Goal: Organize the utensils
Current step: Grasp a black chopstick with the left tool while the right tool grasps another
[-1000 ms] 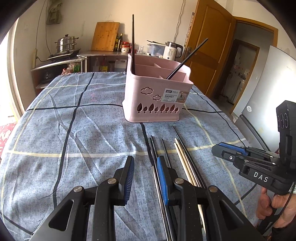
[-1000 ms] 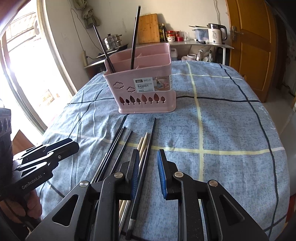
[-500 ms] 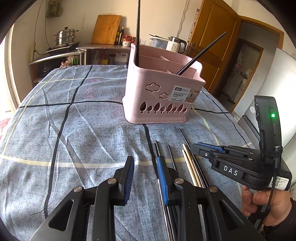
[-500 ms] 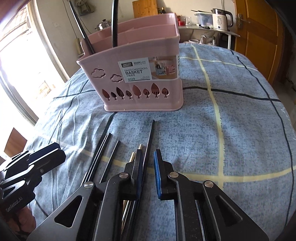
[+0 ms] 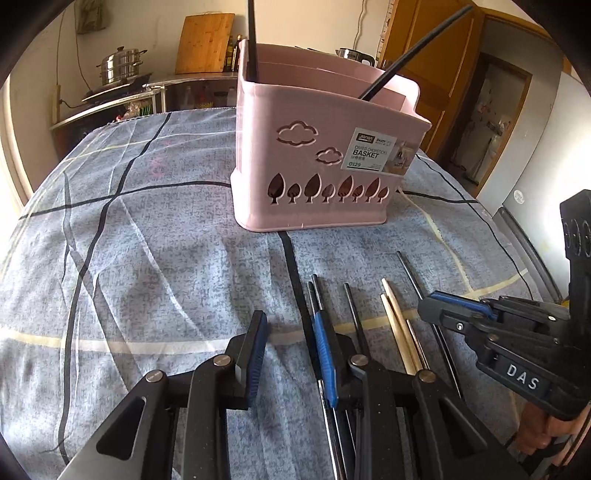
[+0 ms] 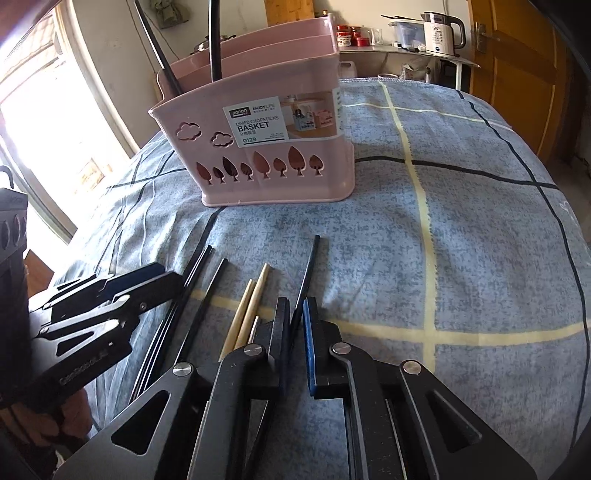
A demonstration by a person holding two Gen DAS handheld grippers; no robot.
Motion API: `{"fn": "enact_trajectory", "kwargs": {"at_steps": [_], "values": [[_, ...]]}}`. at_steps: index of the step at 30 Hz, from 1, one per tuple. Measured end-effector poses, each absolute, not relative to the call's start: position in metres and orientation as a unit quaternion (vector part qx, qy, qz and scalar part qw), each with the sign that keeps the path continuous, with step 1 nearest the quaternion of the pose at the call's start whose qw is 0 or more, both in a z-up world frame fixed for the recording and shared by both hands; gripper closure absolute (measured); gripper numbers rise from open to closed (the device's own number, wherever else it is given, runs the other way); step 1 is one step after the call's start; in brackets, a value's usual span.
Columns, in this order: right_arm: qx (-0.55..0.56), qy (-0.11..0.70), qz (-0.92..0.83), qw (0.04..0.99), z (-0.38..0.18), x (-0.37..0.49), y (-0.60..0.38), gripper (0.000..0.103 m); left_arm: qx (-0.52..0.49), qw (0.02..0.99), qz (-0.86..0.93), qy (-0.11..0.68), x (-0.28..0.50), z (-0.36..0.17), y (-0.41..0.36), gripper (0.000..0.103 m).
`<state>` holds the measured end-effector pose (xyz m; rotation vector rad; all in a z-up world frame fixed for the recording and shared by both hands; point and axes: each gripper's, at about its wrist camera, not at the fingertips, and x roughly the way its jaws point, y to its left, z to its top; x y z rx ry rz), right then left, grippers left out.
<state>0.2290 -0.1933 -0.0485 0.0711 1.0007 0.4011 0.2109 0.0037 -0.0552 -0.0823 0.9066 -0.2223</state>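
A pink divided basket (image 5: 314,158) (image 6: 258,166) stands on the blue checked tablecloth (image 5: 147,240) with two black chopsticks (image 5: 253,37) upright in it. In front of it lie several black chopsticks (image 5: 347,299) (image 6: 199,273) and two wooden ones (image 5: 397,325) (image 6: 247,310). My left gripper (image 5: 289,321) (image 6: 162,280) hangs low over the cloth, its jaws opening, nothing between them; its right finger rests over the leftmost black sticks. My right gripper (image 6: 295,306) (image 5: 436,310) is closing on the rightmost black chopstick (image 6: 310,262), which runs between its pads.
A counter behind the table carries a kettle (image 6: 441,33), a cutting board (image 5: 205,44) and a steel pot (image 5: 120,66). A wooden door (image 6: 517,74) is at the far right. A person's hand (image 5: 546,432) holds the right gripper's handle.
Both grippers came forward and down toward the row of chopsticks, so the basket looms larger. The right jaws narrowed around the black chopstick. The left jaws widened slightly.
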Motion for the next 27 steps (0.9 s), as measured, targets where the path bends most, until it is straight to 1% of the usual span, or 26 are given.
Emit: {"fn": "enact_trajectory", "kwargs": {"at_steps": [3,7,12,13,14,16,27], "values": [[0.040,0.477,0.192,0.857,-0.049,0.227,-0.198,0.096,-0.034,0.893,-0.105,0.436,0.210,-0.055,-0.001,0.074],[0.043,0.477,0.191,0.857,-0.049,0.225,-0.201,0.096,-0.016,0.894,-0.104,0.435,0.207,-0.056,-0.008,0.069],[0.045,0.476,0.190,0.857,-0.049,0.223,-0.204,0.096,0.008,0.896,-0.097,0.433,0.205,-0.057,-0.017,0.068],[0.045,0.476,0.189,0.858,-0.049,0.222,-0.204,0.096,0.018,0.897,-0.090,0.433,0.206,-0.057,-0.020,0.073],[0.045,0.476,0.188,0.858,-0.049,0.222,-0.204,0.096,0.029,0.897,-0.083,0.432,0.206,-0.057,-0.022,0.083],[0.044,0.477,0.187,0.858,-0.049,0.223,-0.204,0.096,0.034,0.897,-0.076,0.433,0.208,-0.056,-0.024,0.096],[0.042,0.487,0.174,0.855,-0.048,0.225,-0.207,0.096,-0.048,0.888,-0.068,0.452,0.218,-0.054,0.017,0.096]]}}
